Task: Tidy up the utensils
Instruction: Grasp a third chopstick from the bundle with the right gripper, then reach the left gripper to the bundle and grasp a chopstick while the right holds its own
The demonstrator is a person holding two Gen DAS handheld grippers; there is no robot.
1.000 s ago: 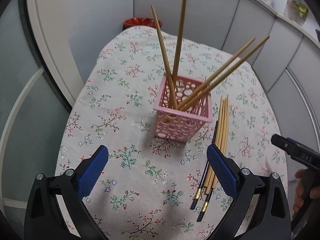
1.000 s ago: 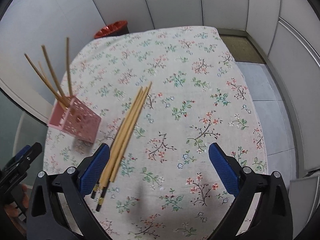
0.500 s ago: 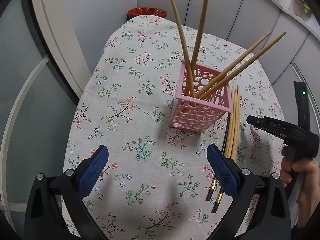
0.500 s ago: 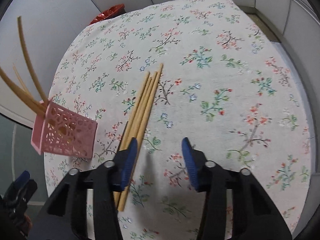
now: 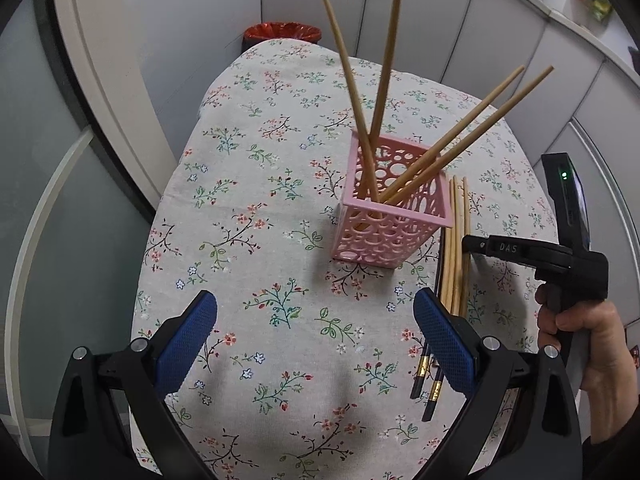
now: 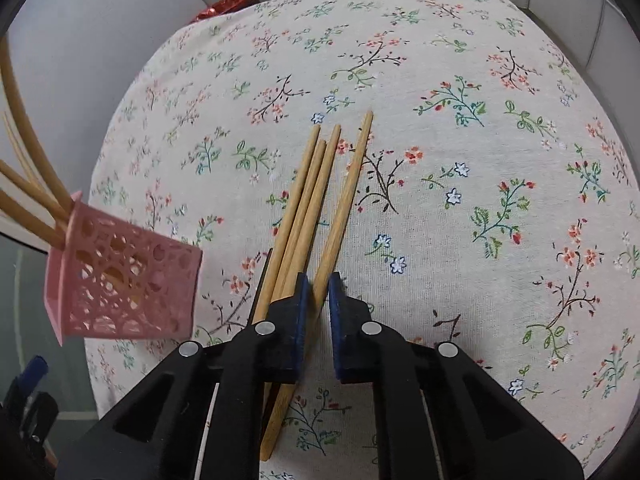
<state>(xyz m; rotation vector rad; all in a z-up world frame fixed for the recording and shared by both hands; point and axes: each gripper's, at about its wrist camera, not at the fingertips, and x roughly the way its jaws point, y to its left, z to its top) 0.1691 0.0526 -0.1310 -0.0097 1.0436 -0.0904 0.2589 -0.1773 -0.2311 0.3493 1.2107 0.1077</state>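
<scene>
A pink perforated holder [image 5: 392,220] [image 6: 124,280] stands on the floral tablecloth with several bamboo chopsticks [image 5: 360,112] leaning in it. Just right of it lie loose bamboo chopsticks [image 5: 454,248] [image 6: 304,200] and dark ones with gold bands [image 5: 420,372]. My right gripper [image 6: 318,286] is down over this bundle. Its jaws are closing on one bamboo chopstick [image 6: 348,192], which sits between the pads and is splayed away from the others. My left gripper [image 5: 312,312] hovers open in front of the holder, holding nothing. A hand [image 5: 592,340] grips the right tool's handle.
The round table [image 5: 260,240] drops off at its left edge toward a glass panel. A red bin [image 5: 282,32] [image 6: 228,4] stands behind the table. White cabinet panels [image 5: 500,40] curve around the back and right.
My right gripper came down over the loose chopsticks and its jaws narrowed from wide apart to a slim gap around one stick, which swung away from the bundle. The left gripper barely moved.
</scene>
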